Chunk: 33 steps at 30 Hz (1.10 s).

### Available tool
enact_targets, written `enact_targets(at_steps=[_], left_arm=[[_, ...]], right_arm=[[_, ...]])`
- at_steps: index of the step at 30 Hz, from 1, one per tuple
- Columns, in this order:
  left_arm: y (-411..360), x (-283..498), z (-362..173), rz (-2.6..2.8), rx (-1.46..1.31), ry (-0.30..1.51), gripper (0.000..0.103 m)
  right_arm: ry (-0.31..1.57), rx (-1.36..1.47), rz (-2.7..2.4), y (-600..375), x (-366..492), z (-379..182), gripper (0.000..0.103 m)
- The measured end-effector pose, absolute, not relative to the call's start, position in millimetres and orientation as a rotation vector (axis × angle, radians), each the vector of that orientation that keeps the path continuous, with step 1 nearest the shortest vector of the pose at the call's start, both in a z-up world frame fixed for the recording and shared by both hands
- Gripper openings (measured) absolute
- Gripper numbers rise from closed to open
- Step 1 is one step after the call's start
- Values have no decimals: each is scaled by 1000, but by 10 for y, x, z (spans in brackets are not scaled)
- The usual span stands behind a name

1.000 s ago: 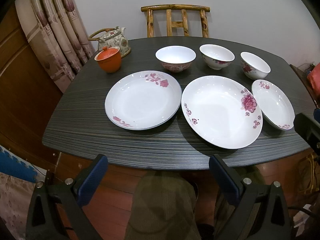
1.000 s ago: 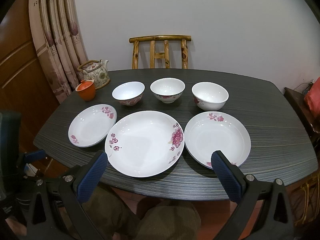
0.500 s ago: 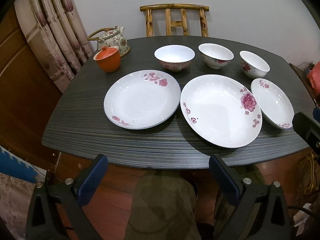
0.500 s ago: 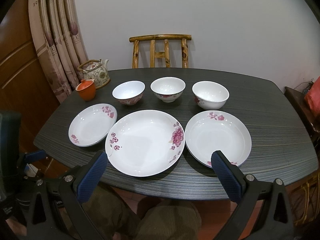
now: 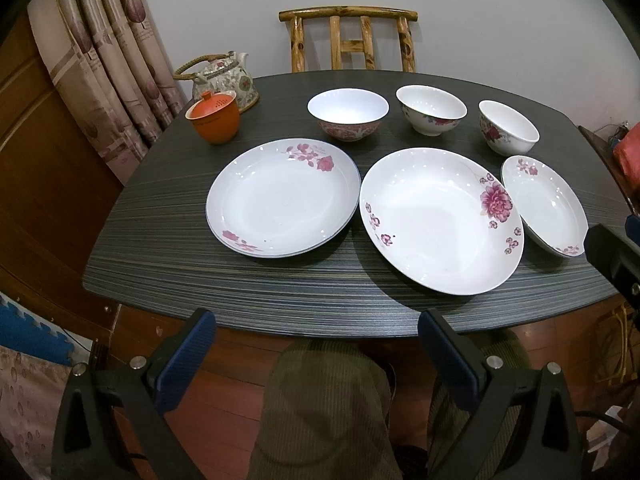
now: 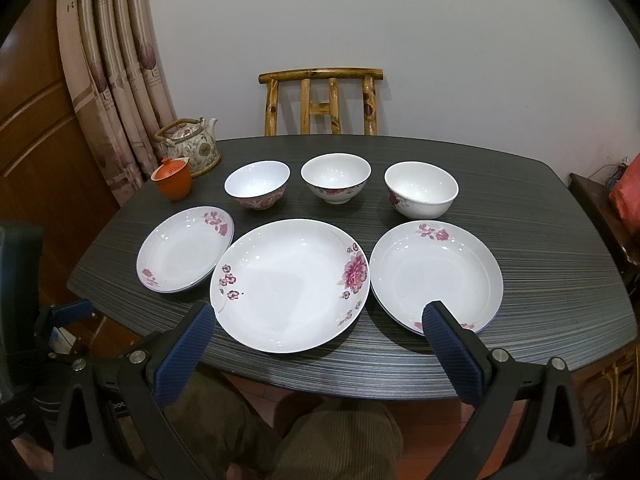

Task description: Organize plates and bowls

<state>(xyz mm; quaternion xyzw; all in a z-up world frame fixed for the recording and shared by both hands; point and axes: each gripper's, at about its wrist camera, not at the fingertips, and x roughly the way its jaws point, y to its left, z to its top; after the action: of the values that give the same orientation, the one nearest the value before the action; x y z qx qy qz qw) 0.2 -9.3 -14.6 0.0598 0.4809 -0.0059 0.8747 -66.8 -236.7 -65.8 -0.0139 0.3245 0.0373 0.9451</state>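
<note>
**Both tongs waiting open at near edge, dishes untouched**

Left gripper and right gripper are hanging spread wide, holding nothing, just off the table's near edge. Three plates are lying along the near edge: left plate, large middle plate, right plate. The large plate's rim is overlapping the left plate's edge in the right view; contact is unclear. Three bowls are sitting behind them mid-table: left bowl, middle bowl, right bowl. Orange lidded cup and teapot are sitting at the far left corner. Chair is standing beyond the far edge, seat hidden. Right pad is covering the right plate's near rim.
</note>
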Motion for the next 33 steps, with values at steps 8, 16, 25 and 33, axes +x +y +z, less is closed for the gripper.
enact_targets(at_steps=[8, 16, 25, 33], left_arm=[[-111, 27, -160, -16, 123, 1010, 103], [-4, 114, -190, -57, 51, 1039, 103], [563, 379, -115, -90, -147, 1060, 103], [1160, 655, -167, -28, -284, 1093, 103]], right_arm=[[663, -36, 83, -2340, -690, -671, 103], [671, -37, 91, -2322, -672, -654, 103], [707, -45, 167, -2243, -452, -551, 103], [789, -73, 262, -1989, 21, -534, 103]])
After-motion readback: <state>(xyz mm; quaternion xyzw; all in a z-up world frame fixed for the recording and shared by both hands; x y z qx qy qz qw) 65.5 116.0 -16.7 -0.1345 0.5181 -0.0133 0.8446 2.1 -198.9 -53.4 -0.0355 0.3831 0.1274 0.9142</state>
